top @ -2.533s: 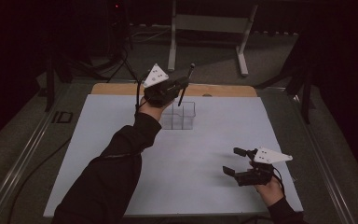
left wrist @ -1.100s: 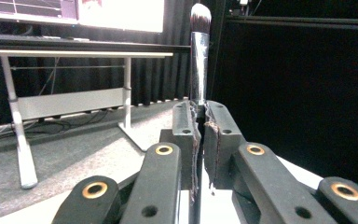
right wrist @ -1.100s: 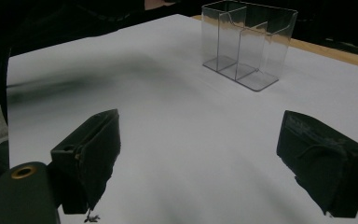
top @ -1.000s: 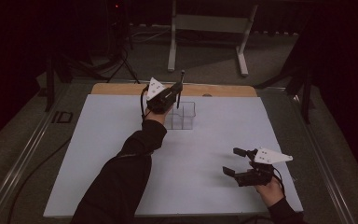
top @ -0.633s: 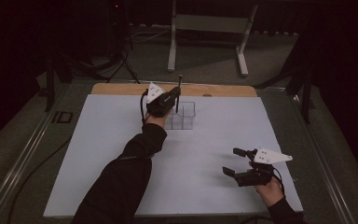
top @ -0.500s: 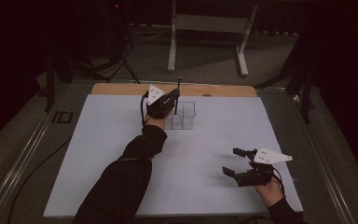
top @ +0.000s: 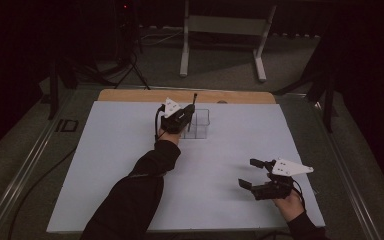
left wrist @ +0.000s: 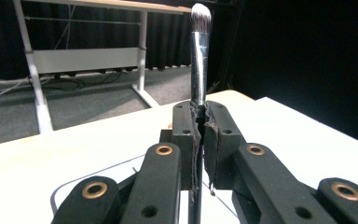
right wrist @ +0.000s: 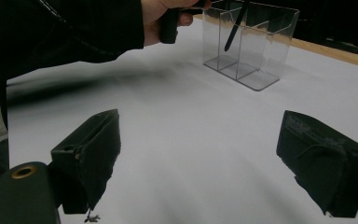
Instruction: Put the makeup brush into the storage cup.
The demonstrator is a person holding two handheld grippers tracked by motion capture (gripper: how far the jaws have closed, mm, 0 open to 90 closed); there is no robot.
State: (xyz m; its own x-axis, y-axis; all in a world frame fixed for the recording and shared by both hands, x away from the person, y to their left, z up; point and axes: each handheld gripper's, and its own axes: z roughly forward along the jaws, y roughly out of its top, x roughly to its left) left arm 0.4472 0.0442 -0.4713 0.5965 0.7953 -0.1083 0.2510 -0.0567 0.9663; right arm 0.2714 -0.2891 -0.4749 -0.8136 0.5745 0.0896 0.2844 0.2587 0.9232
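One makeup brush stands upright in my left gripper, jaws clamped on its handle, tip already inside the clear organizer on the counter (bristles up). My right gripper rests open, well apart.

No writing, label, brand mark, number or sign can be read on anything in these views.
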